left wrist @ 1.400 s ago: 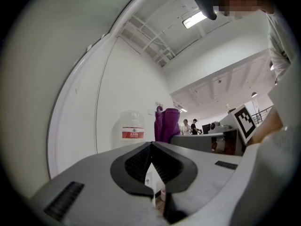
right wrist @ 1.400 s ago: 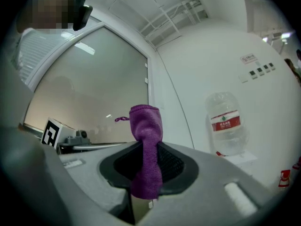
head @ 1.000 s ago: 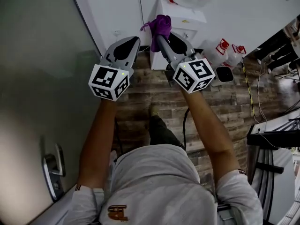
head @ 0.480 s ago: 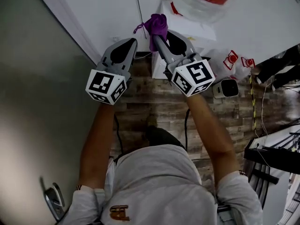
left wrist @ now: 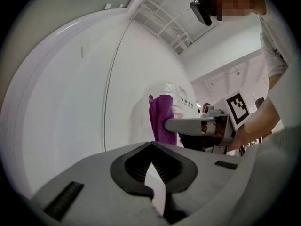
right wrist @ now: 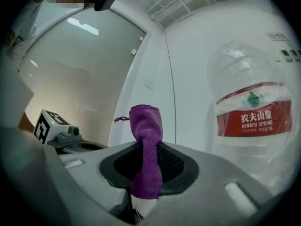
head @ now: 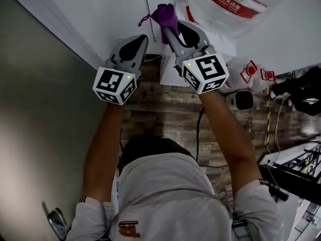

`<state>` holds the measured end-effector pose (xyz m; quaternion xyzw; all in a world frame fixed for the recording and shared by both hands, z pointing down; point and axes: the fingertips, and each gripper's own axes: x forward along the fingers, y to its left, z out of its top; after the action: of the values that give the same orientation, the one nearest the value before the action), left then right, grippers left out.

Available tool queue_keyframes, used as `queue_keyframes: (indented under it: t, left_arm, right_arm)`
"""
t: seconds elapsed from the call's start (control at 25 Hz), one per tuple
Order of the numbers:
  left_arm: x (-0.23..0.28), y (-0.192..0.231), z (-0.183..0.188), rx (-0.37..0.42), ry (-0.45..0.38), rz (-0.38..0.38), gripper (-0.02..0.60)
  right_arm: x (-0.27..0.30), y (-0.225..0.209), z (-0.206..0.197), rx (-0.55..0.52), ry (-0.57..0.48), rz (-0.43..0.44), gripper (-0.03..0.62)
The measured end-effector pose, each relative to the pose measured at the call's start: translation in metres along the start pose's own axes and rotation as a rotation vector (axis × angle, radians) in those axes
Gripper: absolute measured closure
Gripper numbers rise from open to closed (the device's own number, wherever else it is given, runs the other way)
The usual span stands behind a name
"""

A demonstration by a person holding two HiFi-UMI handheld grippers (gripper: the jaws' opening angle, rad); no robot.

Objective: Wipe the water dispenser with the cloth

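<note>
In the head view the white water dispenser (head: 226, 45) stands against the wall, with its clear bottle (head: 235, 4) and red label on top. My right gripper (head: 168, 31) is shut on a purple cloth (head: 165, 15), held up at the dispenser's upper left corner beside the bottle. In the right gripper view the cloth (right wrist: 146, 140) sticks up from the shut jaws (right wrist: 148, 149), and the bottle (right wrist: 251, 112) is close on the right. My left gripper (head: 133, 49) hangs just left of it, shut and empty. In the left gripper view (left wrist: 151, 145) it faces the white wall.
A grey door (head: 45, 109) with a metal handle (head: 52, 220) fills the left side. A thin cable (head: 146, 4) runs down the wall. A small white device (head: 243, 100) and red-marked containers (head: 251, 70) sit on the wood-pattern floor right of the dispenser. Black equipment (head: 301, 92) stands farther right.
Both grippers have risen and moved closer to the dispenser. The cloth now sits beside the bottle rather than lower in front of the cabinet. Both jaws stay shut.
</note>
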<state>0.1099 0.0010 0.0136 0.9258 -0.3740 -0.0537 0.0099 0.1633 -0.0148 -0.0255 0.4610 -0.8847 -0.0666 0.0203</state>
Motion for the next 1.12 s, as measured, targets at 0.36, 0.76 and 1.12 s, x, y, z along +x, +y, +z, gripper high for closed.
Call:
queue_keyframes:
  t: [0.36,0.76,1.12]
  left_arm:
    - [0.043,0.045,-0.041,-0.079,0.016,-0.025,0.583]
    - [0.077,0.114,-0.093,-0.157,0.053,-0.058,0.583]
    - [0.093,0.136,-0.123,-0.216,0.085,-0.051,0.583]
  right_arm:
    - [0.073,-0.031,-0.017,-0.188,0.155,-0.036,0.502]
    - [0.171,-0.04,-0.07,-0.539,0.459,0.051,0.502]
    - [0.204,-0.051,-0.133,-0.769,0.884,0.271,0.502]
